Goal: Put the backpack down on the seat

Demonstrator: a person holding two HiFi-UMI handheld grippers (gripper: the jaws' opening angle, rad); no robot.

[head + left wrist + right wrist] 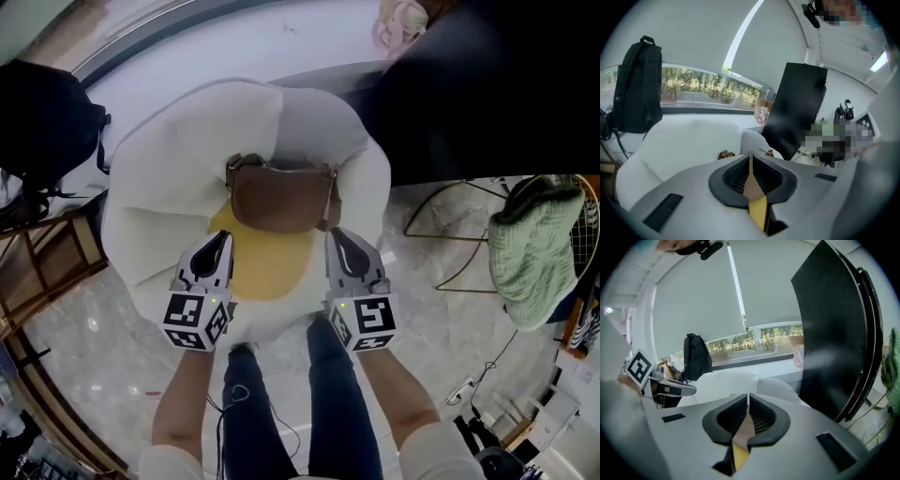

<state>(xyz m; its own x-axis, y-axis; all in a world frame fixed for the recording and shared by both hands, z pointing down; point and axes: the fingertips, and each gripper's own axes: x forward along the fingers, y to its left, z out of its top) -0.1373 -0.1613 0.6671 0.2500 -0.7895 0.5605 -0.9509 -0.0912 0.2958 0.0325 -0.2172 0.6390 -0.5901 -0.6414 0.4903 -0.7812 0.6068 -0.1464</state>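
Note:
The backpack [279, 199] is brown on top with a yellow lower part [267, 265]. In the head view it sits over the middle of the white cushioned seat [150, 216]. My left gripper [221, 240] is shut on its near left edge. My right gripper [339, 236] is shut on its near right edge. In the left gripper view a tan and yellow strip of the backpack [754, 194] is pinched between the shut jaws of the left gripper [751, 161]. The right gripper view shows the same material [740, 439] clamped in the right gripper [747, 409]. Whether the backpack rests on the seat or hangs just above it is unclear.
A black backpack [47, 122] hangs at the far left by a wooden rack [37, 281]. A large black panel [487, 84] stands behind the seat on the right. A green knitted cloth [530, 248] drapes over a wire stand. The person's legs [281, 412] are at the seat's front.

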